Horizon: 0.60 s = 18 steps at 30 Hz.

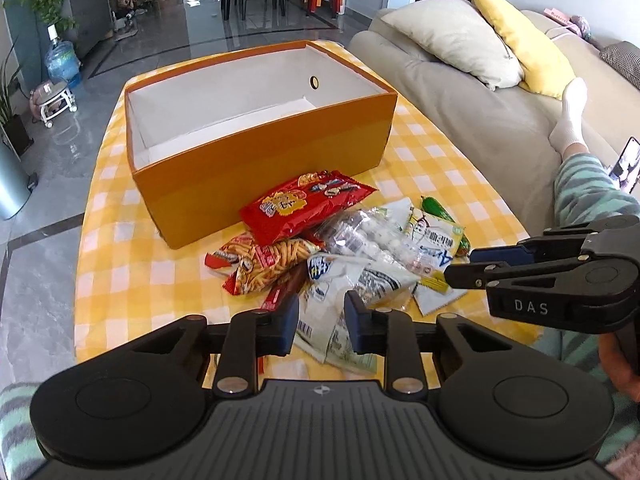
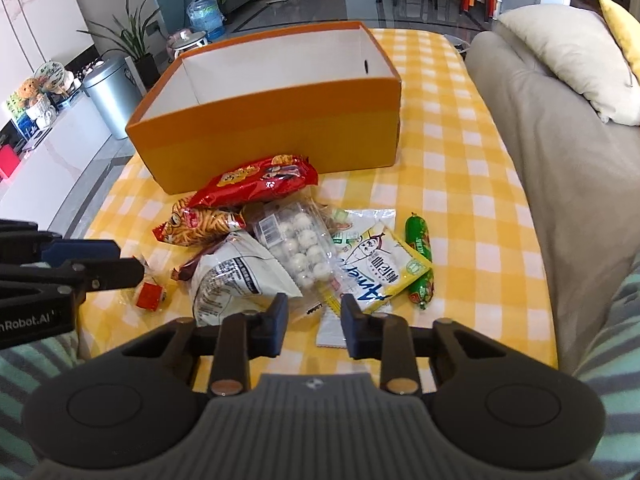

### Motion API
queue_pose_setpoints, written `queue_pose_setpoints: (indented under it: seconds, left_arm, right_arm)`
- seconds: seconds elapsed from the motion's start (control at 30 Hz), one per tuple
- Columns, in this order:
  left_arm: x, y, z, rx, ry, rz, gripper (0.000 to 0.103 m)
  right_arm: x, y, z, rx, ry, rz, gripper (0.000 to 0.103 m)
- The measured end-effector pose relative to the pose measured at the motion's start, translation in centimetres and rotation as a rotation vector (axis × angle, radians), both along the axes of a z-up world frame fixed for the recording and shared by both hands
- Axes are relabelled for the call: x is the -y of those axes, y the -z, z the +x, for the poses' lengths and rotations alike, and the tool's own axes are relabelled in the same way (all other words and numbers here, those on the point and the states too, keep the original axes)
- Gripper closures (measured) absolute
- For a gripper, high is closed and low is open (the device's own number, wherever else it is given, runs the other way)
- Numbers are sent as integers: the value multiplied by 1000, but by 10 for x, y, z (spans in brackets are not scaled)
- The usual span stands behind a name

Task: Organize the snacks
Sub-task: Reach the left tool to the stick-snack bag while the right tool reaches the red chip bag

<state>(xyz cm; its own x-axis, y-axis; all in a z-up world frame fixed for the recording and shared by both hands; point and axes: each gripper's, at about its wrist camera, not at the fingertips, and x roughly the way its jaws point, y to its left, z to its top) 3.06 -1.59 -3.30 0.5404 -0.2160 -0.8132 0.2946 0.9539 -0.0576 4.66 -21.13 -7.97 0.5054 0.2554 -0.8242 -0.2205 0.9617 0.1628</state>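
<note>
Nothing sits in the orange box (image 1: 260,168) yet, judging from the left wrist view: its white inside is bare, and every snack lies heaped on the worktop (image 1: 132,280) just in front of it. The left hand-held gripper (image 1: 322,320) hangs over the near edge of the heap, jaws partly drawn in around a white packet (image 1: 320,304); whether they pinch it I cannot tell.

From the right wrist view, the right hand-held gripper (image 2: 314,320) stands narrowed above a yellow-and-white sachet (image 2: 380,276) in front of the box, apparently gripping nothing. All the sorting remains.
</note>
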Motion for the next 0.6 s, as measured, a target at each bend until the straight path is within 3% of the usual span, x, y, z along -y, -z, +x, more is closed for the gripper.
queue_pose_setpoints:
  seconds: [0.1, 0.23, 0.43, 0.6]
  left_arm:
    - [-1, 4, 9, -4, -16, -19, 69]
    - [-7, 9, 27, -32, -26, -52, 53]
    - [-21, 15, 54, -43, -80, -29, 32]
    - [-29, 26, 72, -95, -47, 15, 26]
  right_arm:
    - [0, 7, 7, 5, -14, 19, 77]
    - [-2, 14, 21, 6, -26, 5, 74]
    - [-8, 12, 48, 14, -33, 35, 59]
    - [-24, 8, 72, 27, -56, 57, 49]
